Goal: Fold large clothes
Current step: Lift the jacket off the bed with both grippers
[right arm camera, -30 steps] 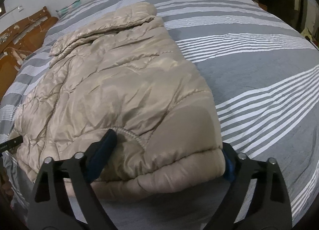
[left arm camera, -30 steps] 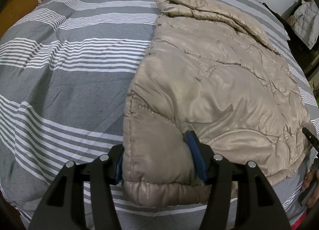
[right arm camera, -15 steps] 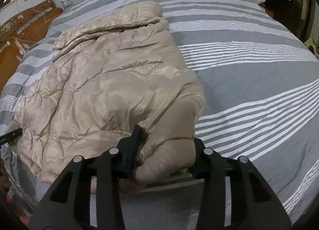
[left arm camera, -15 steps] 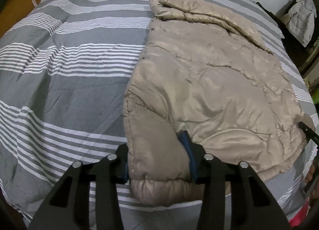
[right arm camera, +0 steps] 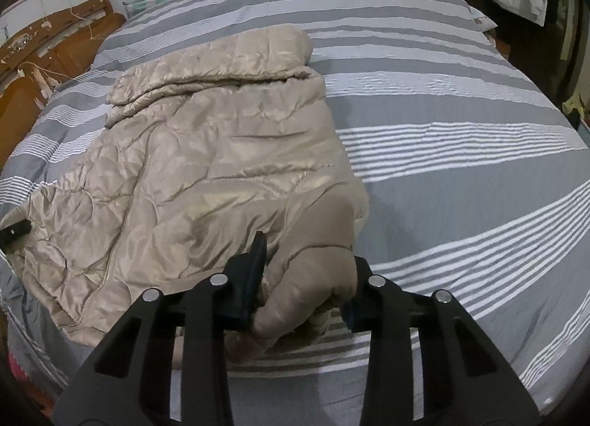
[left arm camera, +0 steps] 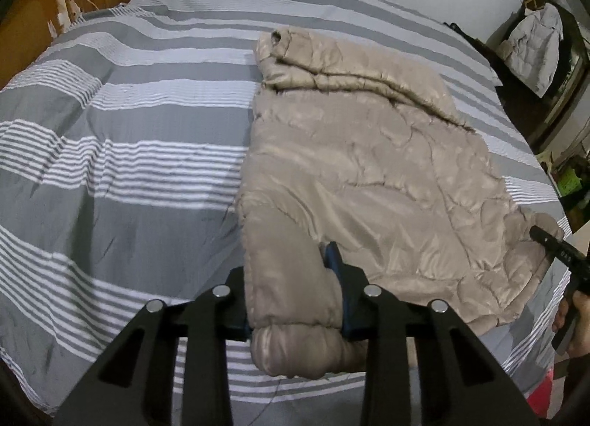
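A beige quilted puffer jacket lies flat on the grey-and-white striped bed cover, collar end at the far side. My left gripper has its jaws closing on the jacket's near left hem corner, and the padding bulges between the blue pads. In the right wrist view the jacket has its near right corner bunched in my right gripper, whose jaws are also closing on it. Both corners hang a little above the cover. The right gripper's tip shows at the jacket's far corner in the left wrist view.
A wooden headboard stands at the far left of the bed. A pale jacket hangs on dark furniture at the right. A person's hand holds the right gripper. Striped cover stretches wide on both sides of the jacket.
Both grippers have closed from wide open onto the jacket's near corners and risen. The corners have bunched up and lifted off the cover.
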